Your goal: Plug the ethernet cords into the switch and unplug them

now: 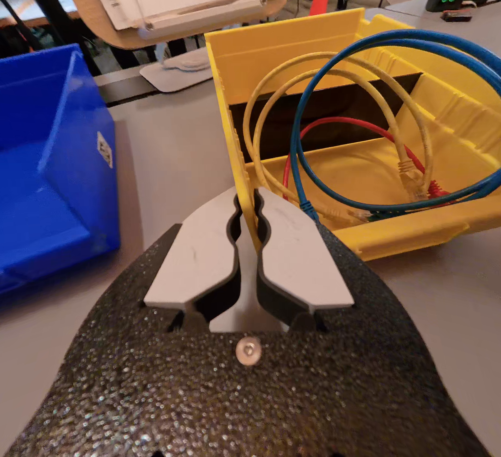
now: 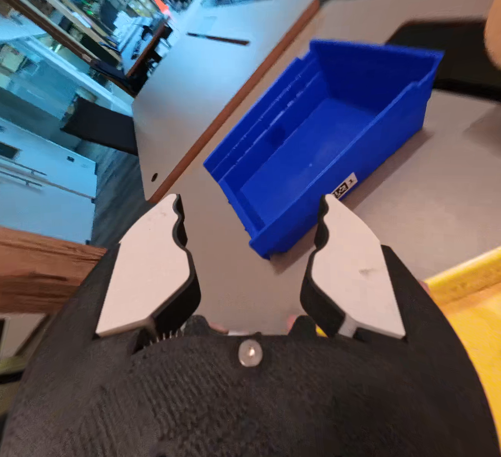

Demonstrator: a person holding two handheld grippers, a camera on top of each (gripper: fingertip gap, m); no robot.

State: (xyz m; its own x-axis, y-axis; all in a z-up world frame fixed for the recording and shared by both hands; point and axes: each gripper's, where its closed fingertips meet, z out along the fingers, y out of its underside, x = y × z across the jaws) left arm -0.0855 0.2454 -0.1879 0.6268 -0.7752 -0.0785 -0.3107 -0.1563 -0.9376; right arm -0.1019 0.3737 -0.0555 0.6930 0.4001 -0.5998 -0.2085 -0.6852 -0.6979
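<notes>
While I look: my left gripper (image 1: 247,200) pinches the yellow plastic bin's wall (image 1: 245,181).
Right gripper (image 2: 250,209): wide, holding nothing.
Cords: bendy blue, yellow, red ethernet cords (image 1: 352,146) coiled inside.
Grab: hard plug ends.

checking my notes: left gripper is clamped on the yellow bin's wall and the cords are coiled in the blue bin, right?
Not quite. In the left wrist view the cords lie coiled in the yellow bin, whose wall the left gripper grips. The blue bin holds none.
</notes>
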